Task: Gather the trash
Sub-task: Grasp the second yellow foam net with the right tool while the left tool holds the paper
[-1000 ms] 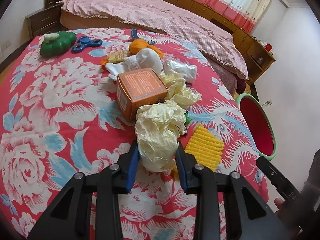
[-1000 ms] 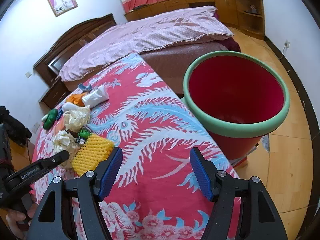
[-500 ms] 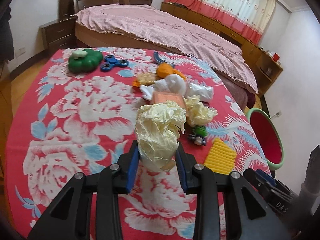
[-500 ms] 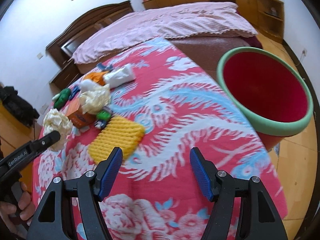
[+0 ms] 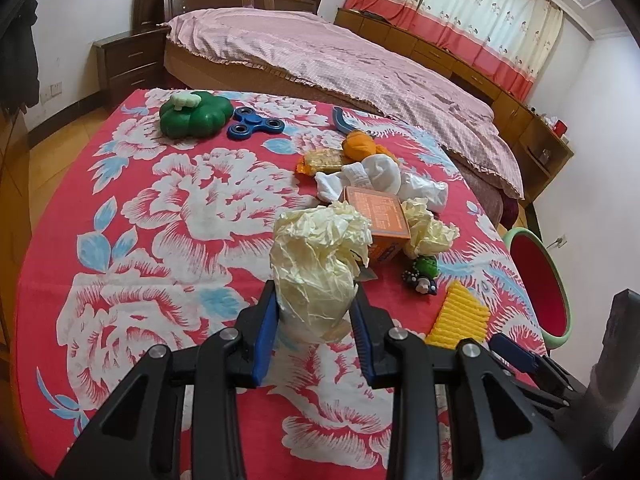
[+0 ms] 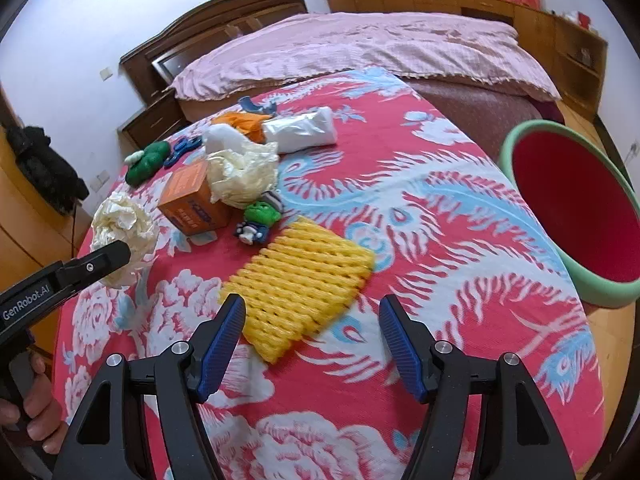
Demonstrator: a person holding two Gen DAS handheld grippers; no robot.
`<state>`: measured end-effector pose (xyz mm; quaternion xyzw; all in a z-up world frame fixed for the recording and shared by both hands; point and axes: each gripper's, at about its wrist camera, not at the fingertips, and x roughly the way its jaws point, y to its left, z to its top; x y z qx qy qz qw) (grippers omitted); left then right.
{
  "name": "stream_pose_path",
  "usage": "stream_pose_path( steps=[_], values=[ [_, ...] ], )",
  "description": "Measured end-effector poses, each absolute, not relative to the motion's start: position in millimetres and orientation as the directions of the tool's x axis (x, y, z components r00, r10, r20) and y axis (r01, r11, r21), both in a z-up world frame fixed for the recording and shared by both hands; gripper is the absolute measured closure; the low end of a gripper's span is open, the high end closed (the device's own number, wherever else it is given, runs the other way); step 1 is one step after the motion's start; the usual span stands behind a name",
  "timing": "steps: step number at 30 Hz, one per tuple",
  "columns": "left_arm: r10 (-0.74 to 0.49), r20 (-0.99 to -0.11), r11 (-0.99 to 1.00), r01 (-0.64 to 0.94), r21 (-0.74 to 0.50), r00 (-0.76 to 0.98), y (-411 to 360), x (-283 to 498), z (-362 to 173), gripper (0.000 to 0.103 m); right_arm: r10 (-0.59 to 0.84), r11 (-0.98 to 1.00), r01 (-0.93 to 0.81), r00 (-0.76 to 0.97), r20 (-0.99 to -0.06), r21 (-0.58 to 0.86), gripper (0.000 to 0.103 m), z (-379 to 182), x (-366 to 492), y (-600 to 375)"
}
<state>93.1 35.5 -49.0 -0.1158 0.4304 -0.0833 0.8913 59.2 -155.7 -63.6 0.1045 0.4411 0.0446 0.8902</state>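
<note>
My left gripper (image 5: 316, 312) is shut on a crumpled cream paper ball (image 5: 318, 264), held above the flowered red tablecloth (image 5: 160, 240); the same ball (image 6: 122, 226) shows at the left of the right wrist view. My right gripper (image 6: 312, 320) stands open, nothing between its pads, just in front of a yellow foam net (image 6: 298, 276) lying flat. Further back lie an orange carton (image 6: 192, 200), another cream paper wad (image 6: 244, 176), a white plastic bag (image 6: 300, 132) and orange wrappers (image 5: 360, 146). The red bin with a green rim (image 6: 576, 208) stands off the table's right edge.
A green toy figure (image 6: 260, 216), a green pumpkin-shaped toy (image 5: 194, 114) and a blue fidget spinner (image 5: 256, 122) lie on the cloth. A bed with a pink cover (image 5: 320, 56) runs behind the table. A hand (image 6: 32, 412) grips the left tool's handle.
The left gripper lifted the paper ball off the table and drew back from the carton. The right gripper swung left from the bin toward the yellow foam net.
</note>
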Motion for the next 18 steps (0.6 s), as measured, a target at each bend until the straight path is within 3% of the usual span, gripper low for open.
stream_pose_path(
  steps=[8, 14, 18],
  values=[
    [-0.257, -0.745, 0.958, 0.058, -0.282, 0.616, 35, 93, -49, 0.068, 0.172, 0.973, 0.016, 0.608, -0.775, 0.229, 0.072, -66, 62, -154],
    [-0.268, -0.739, 0.956, 0.076, -0.283, 0.618, 31, 91, -46, 0.068, 0.22, 0.96, 0.007, 0.607, -0.764, 0.281, 0.09, -65, 56, -157],
    [-0.272, -0.735, 0.956, 0.088, -0.28, 0.621, 26, 89, -43, 0.068, 0.237, 0.956, -0.015, 0.627, -0.743, 0.292, 0.095, -60, 51, -156]
  ],
)
